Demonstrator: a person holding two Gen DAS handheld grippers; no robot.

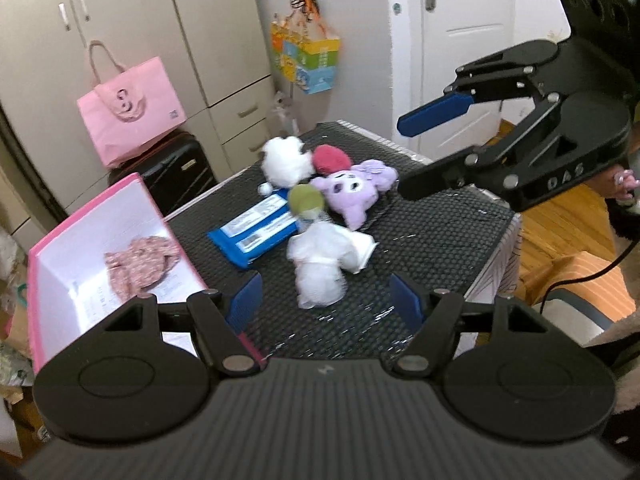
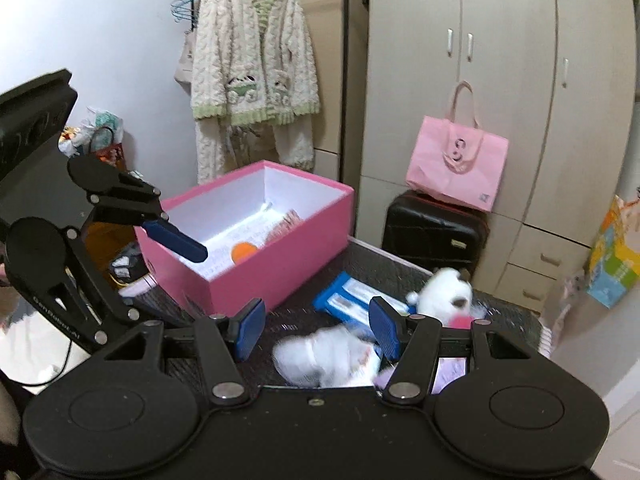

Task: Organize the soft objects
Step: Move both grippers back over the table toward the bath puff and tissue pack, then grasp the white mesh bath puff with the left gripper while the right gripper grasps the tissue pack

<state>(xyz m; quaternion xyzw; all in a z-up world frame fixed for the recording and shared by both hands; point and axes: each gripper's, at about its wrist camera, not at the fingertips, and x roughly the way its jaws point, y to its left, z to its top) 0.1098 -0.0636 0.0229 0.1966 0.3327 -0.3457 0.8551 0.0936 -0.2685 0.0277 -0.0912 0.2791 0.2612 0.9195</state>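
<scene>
A small room with beige wardrobes (image 1: pixel 132 32) and a white door (image 1: pixel 460 40), and in the middle a table (image 1: pixel 440 248) under a dark mesh mat. Take the pink box (image 2: pixel 256 276) as the marker: it sits at the table's edge, open-topped, already holding a pink patterned cloth (image 1: pixel 138 266) and an orange ball (image 2: pixel 243 251). Just beside the box on the mat lies a blue packet (image 1: pixel 256 232). Past the packet from the box, a heap of soft things: a white bundle (image 1: pixel 324 264) nearest me, a purple plush (image 1: pixel 352 192) behind it, a white fluffy toy (image 1: pixel 286 160) and a red ball (image 1: pixel 330 159) farthest back (all a bit blurred). My left tongs (image 1: pixel 326 300) hang above the mat next to the box, jaws apart, nothing between them. My right tongs (image 2: pixel 316 330) hover on the heap's side of the box, jaws likewise apart and empty, the white bundle below them.
</scene>
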